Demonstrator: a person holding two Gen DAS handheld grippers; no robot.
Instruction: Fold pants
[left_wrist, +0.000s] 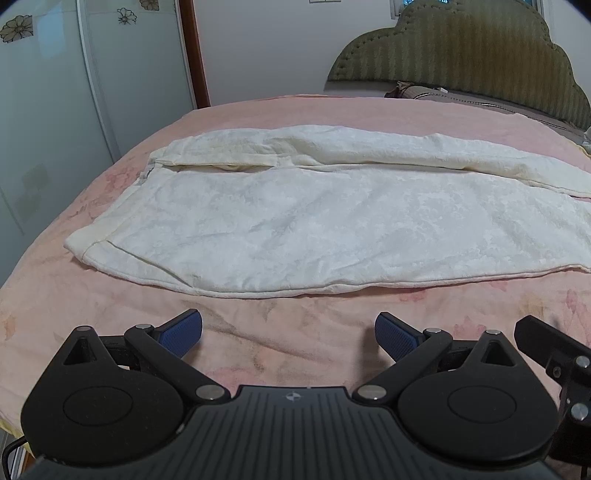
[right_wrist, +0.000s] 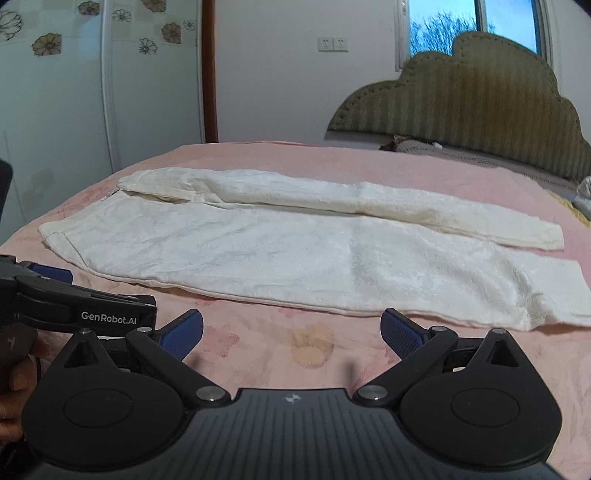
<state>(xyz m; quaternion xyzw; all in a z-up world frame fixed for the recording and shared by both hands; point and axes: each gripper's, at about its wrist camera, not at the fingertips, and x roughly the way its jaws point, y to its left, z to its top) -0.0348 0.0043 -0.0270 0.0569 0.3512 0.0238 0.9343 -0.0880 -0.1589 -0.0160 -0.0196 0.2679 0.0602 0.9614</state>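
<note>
Cream-white textured fabric pants are lying flat across the middle of the frame on a pink floral bedspread. Left gripper and right gripper are hovering at the bottom, both spread wide, grasping nothing.

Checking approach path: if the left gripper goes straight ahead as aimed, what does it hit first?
Probably the near long edge of the white pants. The left gripper, jaws open, hovers over bare pink bedspread; if it is angled downward, it may touch that first.

text: "GenRobot.AI" | on: left tongs, black side arm | seen from: right wrist view
</note>
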